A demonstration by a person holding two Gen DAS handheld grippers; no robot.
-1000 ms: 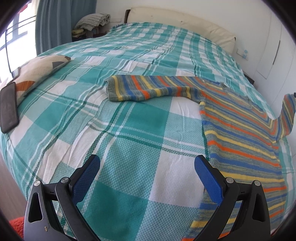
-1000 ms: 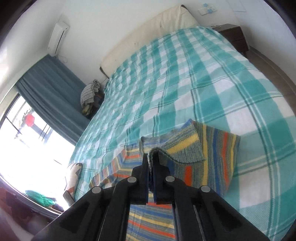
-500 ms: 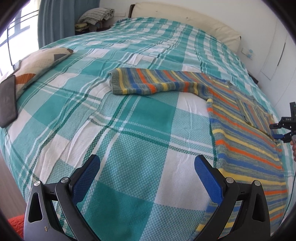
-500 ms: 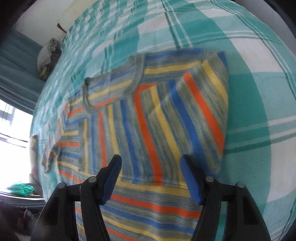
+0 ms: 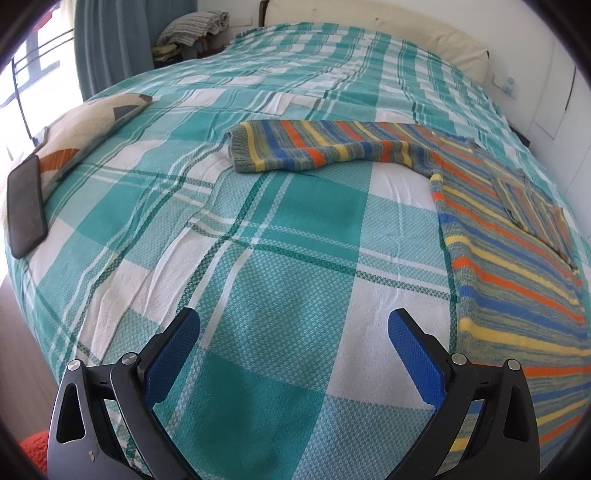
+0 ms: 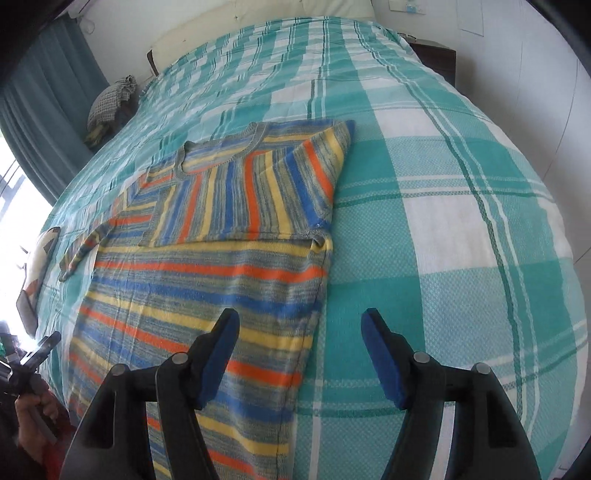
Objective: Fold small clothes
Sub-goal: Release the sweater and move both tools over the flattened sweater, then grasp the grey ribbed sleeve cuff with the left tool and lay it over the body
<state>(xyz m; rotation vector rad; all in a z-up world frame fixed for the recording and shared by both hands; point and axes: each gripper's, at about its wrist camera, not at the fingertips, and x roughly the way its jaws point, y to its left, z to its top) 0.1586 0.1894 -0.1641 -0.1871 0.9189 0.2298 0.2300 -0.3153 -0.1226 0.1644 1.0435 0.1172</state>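
A striped knit sweater point(image 6: 207, 280) in blue, orange, yellow and grey lies flat on the bed. Its right sleeve point(image 6: 258, 184) is folded across the chest; the other sleeve point(image 5: 317, 146) stretches out over the bedspread. My right gripper point(image 6: 299, 350) hovers over the sweater's right side edge near the hem, its jaws opening, blue pads apart with nothing pressed between them. My left gripper point(image 5: 293, 352) stands open above bare bedspread, left of the sweater's body point(image 5: 517, 280), holding nothing. The left gripper point(image 6: 35, 360) also shows in a hand at the right wrist view's lower left.
The bed carries a teal and white plaid spread point(image 5: 258, 229). A patterned cushion point(image 5: 74, 136) and a dark phone point(image 5: 26, 205) lie at its left edge. Folded laundry point(image 5: 195, 27) sits by the curtain beyond the bed. A nightstand point(image 6: 436, 55) stands at the far right.
My right gripper let go of the sleeve, which now lies folded across the chest. It opened and dropped back toward the sweater's lower right edge. The left gripper tilted slightly.
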